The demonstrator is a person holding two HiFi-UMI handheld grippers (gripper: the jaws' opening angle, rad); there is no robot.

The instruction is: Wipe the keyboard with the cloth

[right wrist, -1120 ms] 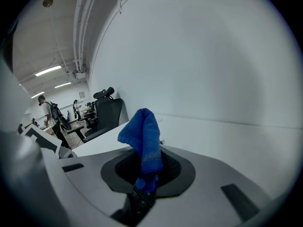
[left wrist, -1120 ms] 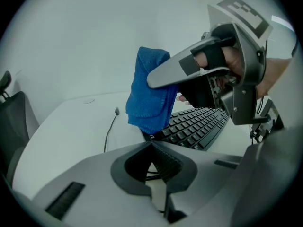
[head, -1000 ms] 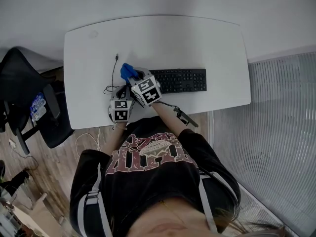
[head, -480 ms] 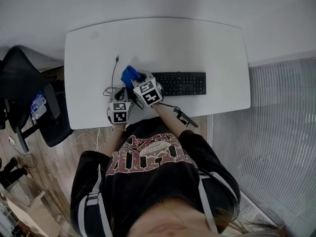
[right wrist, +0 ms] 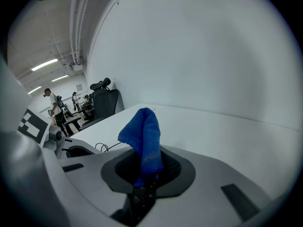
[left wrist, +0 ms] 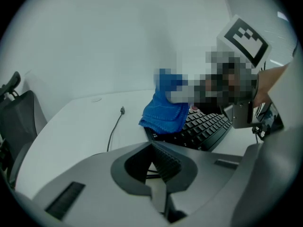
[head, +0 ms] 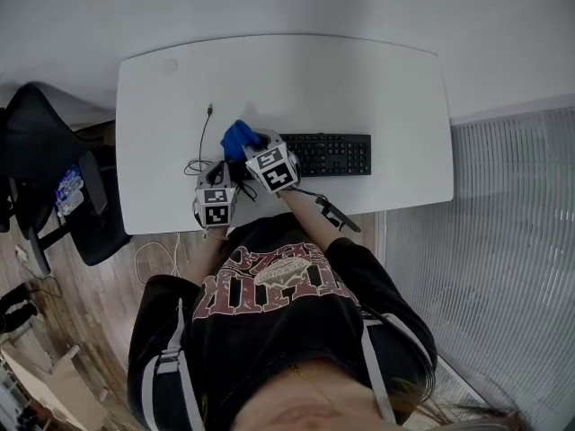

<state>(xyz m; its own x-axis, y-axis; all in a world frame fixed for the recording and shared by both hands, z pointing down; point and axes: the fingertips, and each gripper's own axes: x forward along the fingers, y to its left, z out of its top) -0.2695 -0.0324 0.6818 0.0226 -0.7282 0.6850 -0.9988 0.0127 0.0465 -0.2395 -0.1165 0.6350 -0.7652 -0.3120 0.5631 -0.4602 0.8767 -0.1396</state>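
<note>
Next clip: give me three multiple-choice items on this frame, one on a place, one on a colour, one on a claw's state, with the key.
1. The cloth is at which part of the keyboard? A. its left end B. its right end C. its middle
2. What colour is the cloth? A. red B. blue C. white
3. The left claw is: A. wide open B. shut on a cable C. shut and empty

Key: 1 A, the head view shows it at the keyboard's left end, held in the right claw; 2 B, it is plainly blue in every view; 3 C, its jaws meet with nothing between them.
</note>
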